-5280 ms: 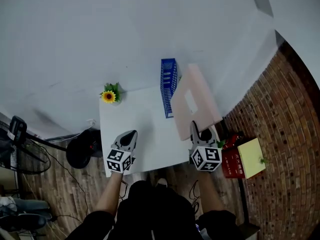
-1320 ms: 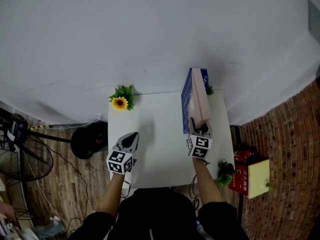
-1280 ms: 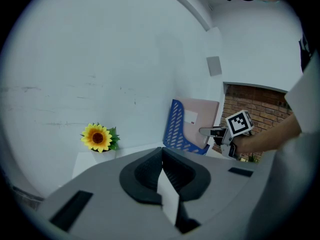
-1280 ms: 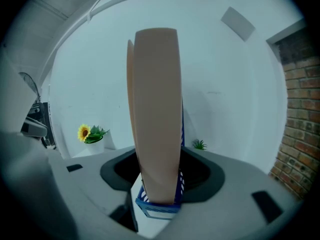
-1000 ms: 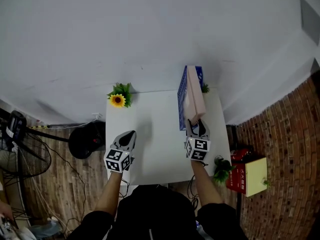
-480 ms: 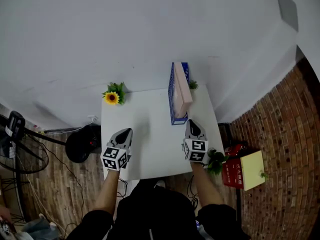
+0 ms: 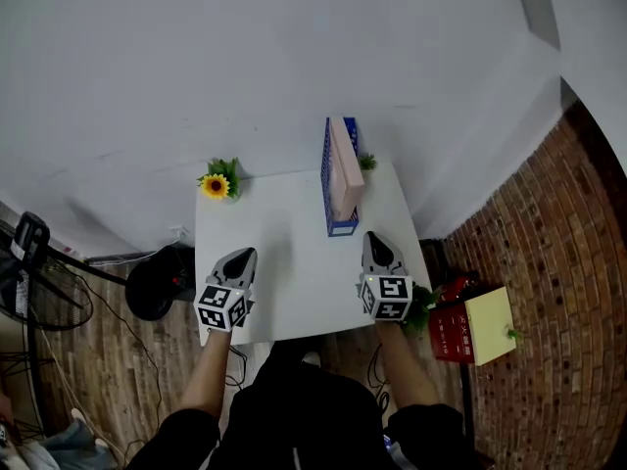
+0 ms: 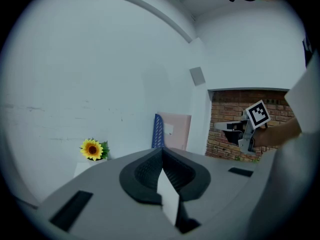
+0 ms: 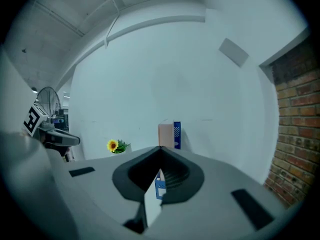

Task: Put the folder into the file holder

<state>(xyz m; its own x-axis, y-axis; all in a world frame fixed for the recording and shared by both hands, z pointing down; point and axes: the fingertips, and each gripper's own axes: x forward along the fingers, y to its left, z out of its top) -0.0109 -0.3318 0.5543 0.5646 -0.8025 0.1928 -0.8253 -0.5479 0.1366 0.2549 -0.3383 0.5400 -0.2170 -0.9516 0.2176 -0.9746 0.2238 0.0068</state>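
head view, pink folder (image 7: 344, 169) in blue file holder (image 7: 325, 189), white label (image 8: 170, 129) unreadable, left tongs (image 7: 245, 256) and right tongs (image 7: 373, 241) closed, empty

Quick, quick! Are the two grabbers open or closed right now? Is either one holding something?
Left gripper: closed, holding nothing.
Right gripper: closed, holding nothing.
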